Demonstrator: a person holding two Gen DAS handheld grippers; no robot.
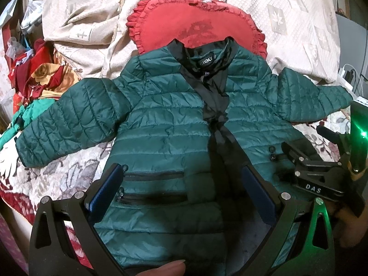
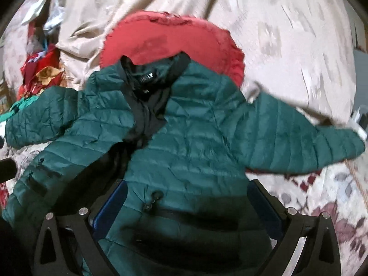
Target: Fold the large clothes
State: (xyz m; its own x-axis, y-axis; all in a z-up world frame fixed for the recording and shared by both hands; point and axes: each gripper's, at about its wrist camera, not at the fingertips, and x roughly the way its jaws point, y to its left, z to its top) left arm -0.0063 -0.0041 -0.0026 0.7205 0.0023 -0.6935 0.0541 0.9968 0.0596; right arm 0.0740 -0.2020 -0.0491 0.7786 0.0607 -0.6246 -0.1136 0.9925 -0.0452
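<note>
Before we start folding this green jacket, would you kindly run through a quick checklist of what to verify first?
1. Green jacket lies front up: ok.
2. Both sleeves spread outward: ok.
3. Front closed: not ok; black lining shows along the opening.
4. Collar clear of the red cushion: not ok, it overlaps.
5. Left gripper jaws open over the pockets: ok.
6. Right gripper jaws open, nothing held: ok; that view is blurred.

One green quilted jacket (image 1: 174, 124), one red heart-shaped pillow (image 1: 195, 25), two grippers.
</note>
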